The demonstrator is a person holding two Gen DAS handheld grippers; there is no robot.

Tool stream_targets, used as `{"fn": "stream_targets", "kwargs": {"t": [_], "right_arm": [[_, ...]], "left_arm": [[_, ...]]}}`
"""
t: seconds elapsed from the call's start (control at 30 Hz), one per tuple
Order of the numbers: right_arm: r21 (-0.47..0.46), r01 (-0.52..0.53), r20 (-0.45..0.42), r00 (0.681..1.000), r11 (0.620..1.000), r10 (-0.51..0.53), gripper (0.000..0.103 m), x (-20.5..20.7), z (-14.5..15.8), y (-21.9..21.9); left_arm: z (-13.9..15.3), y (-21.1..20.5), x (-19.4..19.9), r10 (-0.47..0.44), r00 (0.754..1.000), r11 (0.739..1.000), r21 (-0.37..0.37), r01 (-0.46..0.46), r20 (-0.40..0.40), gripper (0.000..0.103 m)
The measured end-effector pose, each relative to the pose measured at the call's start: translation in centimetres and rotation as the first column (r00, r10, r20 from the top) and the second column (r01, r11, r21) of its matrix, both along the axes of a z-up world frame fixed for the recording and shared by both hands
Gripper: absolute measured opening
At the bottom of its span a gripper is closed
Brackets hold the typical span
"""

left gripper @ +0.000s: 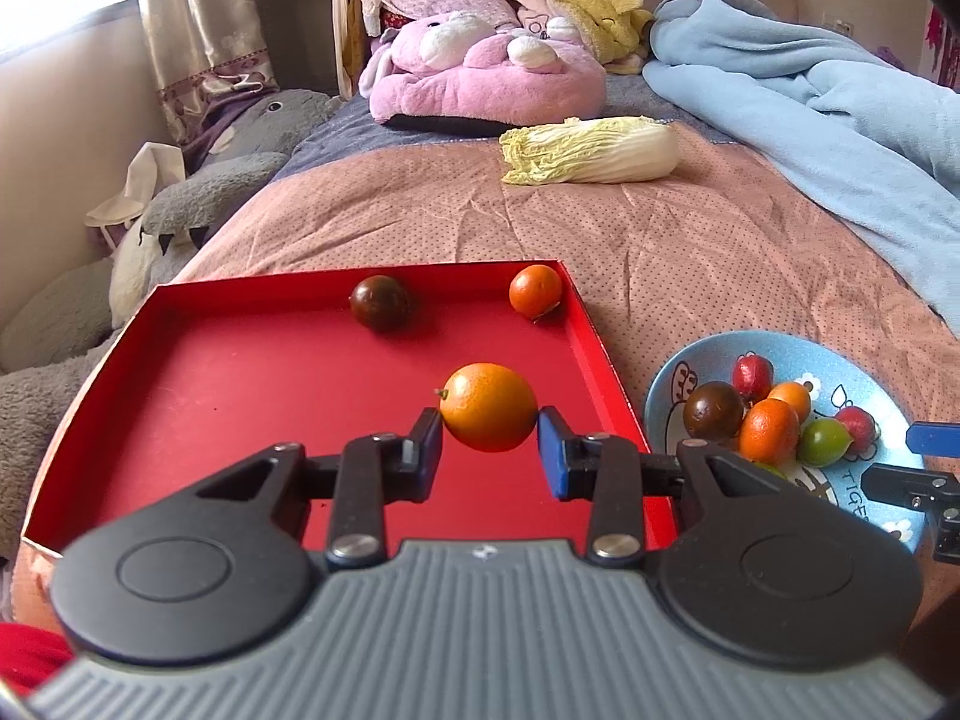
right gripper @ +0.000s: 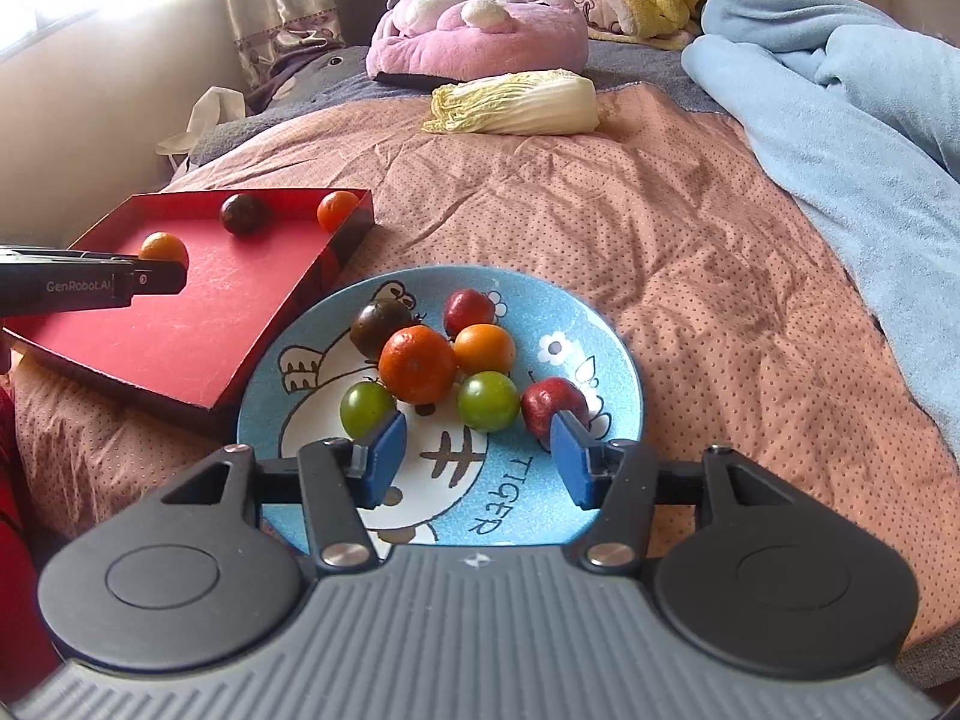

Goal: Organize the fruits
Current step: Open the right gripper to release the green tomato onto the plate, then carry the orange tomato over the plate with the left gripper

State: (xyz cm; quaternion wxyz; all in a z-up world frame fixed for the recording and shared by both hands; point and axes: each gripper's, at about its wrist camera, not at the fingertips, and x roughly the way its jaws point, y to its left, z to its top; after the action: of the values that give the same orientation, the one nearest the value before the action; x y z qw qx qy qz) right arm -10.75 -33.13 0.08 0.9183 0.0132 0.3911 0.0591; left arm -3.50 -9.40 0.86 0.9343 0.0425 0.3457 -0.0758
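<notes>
My left gripper (left gripper: 489, 438) is shut on an orange fruit (left gripper: 489, 405), held above the red tray (left gripper: 240, 396). In the tray lie a dark fruit (left gripper: 381, 302) and a small orange one (left gripper: 535, 290) along its far edge. My right gripper (right gripper: 477, 459) stands open over the near part of the blue cartoon plate (right gripper: 600, 324), with nothing between its pads. Beyond its tips the plate holds several fruits: a large orange one (right gripper: 417, 363), two green ones (right gripper: 367, 408) (right gripper: 488, 401), red ones (right gripper: 552, 402) and a dark one (right gripper: 381, 327).
Tray and plate rest side by side on a pink dotted quilt (right gripper: 690, 252). A napa cabbage (right gripper: 516, 102) lies farther back. A blue blanket (right gripper: 852, 96) is heaped on the right, with plush toys (right gripper: 480, 30) at the head of the bed.
</notes>
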Motion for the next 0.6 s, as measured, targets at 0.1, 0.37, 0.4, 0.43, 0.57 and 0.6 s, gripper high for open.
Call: {"fn": "stream_targets", "kwargs": {"t": [0.1, 0.37, 0.4, 0.43, 0.57, 0.6], "right_arm": [[0.001, 0.000, 0.008, 1.000, 1.000, 0.000, 0.064, -0.4, 0.3, 0.1], [-0.016, 0.020, 0.024, 1.000, 1.000, -0.020, 0.067, -0.7, 0.7, -0.5], [-0.018, 0.028, 0.024, 0.999, 0.999, -0.028, 0.067, -0.7, 0.6, -0.7], [-0.018, 0.035, 0.024, 0.999, 0.999, -0.035, 0.067, -0.8, 0.6, -0.9], [-0.022, 0.076, 0.047, 0.996, 0.997, -0.075, 0.067, -1.0, 0.8, -1.7], [-0.023, 0.087, 0.057, 0.995, 0.996, -0.086, 0.067, -1.0, 0.9, -1.9]], "left_arm": [[0.3, -0.7, -0.3, -0.023, 1.000, 1.000, -0.015, 0.023, 0.002, 0.038], [0.6, -4.6, -1.8, -0.145, 0.989, 0.988, -0.045, 0.144, -0.009, 0.038], [0.5, -5.1, -1.9, -0.159, 0.987, 0.986, -0.049, 0.158, -0.015, 0.038], [0.3, -5.6, -2.1, -0.174, 0.984, 0.984, -0.053, 0.173, -0.023, 0.038], [-0.5, -7.4, -2.7, -0.227, 0.973, 0.973, -0.056, 0.224, -0.053, 0.038], [-0.8, -7.9, -2.9, -0.241, 0.969, 0.970, -0.052, 0.238, -0.060, 0.038]]}}
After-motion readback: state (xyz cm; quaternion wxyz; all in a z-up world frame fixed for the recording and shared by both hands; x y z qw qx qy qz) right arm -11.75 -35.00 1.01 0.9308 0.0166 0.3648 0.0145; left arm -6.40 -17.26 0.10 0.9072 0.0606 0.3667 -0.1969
